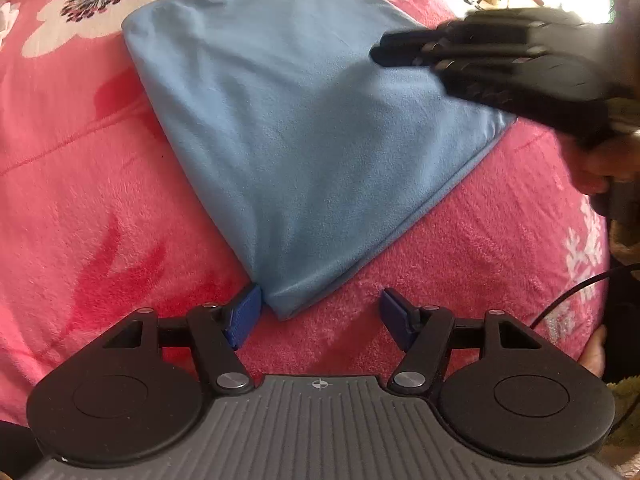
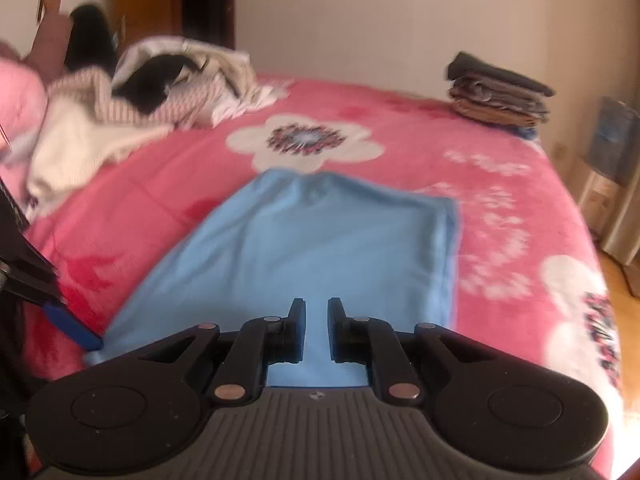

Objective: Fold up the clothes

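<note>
A light blue folded garment [image 1: 304, 128] lies flat on the pink flowered blanket [image 1: 80, 184]. My left gripper [image 1: 320, 312] is open, its blue pads either side of the garment's near corner, just short of it. My right gripper [image 2: 317, 328] hovers over the garment [image 2: 320, 248], its fingers close together with a narrow gap and nothing between them. It also shows in the left wrist view [image 1: 500, 68], blurred, above the garment's right edge. A blue pad of the left gripper [image 2: 72, 326] shows at the garment's left corner in the right wrist view.
A heap of unfolded clothes [image 2: 160, 88] lies at the far left of the bed. A stack of folded dark clothes [image 2: 496, 88] sits at the far right. The bed edge and wooden floor [image 2: 624, 320] are at right. A black cable [image 1: 576, 292] hangs at right.
</note>
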{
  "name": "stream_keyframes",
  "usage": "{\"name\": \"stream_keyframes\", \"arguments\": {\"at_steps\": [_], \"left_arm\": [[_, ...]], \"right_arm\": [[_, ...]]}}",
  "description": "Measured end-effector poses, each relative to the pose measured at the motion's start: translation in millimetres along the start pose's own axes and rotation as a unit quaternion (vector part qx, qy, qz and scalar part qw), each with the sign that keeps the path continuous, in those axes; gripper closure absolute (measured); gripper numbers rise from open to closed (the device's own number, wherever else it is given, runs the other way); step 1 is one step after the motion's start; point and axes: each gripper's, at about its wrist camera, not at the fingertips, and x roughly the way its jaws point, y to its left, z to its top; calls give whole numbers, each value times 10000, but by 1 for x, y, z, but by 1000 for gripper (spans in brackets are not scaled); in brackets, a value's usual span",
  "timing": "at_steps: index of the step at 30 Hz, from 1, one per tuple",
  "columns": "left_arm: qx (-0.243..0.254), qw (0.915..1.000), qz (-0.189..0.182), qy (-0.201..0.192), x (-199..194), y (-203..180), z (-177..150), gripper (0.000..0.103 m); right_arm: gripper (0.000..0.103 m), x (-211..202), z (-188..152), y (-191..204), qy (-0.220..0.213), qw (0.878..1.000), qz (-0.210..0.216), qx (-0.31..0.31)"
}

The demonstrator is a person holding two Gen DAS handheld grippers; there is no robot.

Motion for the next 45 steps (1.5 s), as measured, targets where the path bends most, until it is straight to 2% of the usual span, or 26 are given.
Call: {"name": "stream_keyframes", "arguments": {"at_steps": [4,8,11,14,22,23,26,30,31,34,37,38,40,45], "left_arm": [[-33,10000,-34,-2,0,4,2,38],[-14,10000,-46,12,1,7,4,37],[1,10000,-39,41,3,8,6,37],[18,10000,-25,30,3,9,7,37],[-45,9999,-110,8,3,19,10,37],[-57,9999,-129,4,3,20,11,37],[-96,9998,-183,-3,4,25,13,37],[-109,9997,-200,-4,4,24,13,36],[-108,9997,-196,-2,5,20,11,36],[-97,9998,-171,9,5,11,8,36],[-89,9998,-158,1,2,2,0,36],[-93,9998,-161,-2,2,1,0,36],[-106,9998,-178,-12,2,1,0,36],[-175,9995,-265,-28,3,6,1,36]], "right_arm": [[92,-18,-27,-31,165,9993,-260,234],[91,-53,-35,-49,427,9956,-805,217],[91,-52,-15,-39,130,9981,-517,303],[91,-18,20,-2,-206,9996,156,136],[93,44,26,14,117,9961,861,147],[93,44,23,3,118,9961,819,313],[92,19,4,-53,127,9937,232,1087],[90,-1,-2,-86,127,9870,-135,1596],[90,0,3,-83,84,9872,-39,1591],[90,18,29,-49,-95,9897,619,1289],[90,50,51,-2,72,9905,1196,669],[90,59,55,7,133,9908,1256,479],[91,74,58,12,241,9924,1183,255],[92,68,45,-79,178,9885,346,1460]]}}
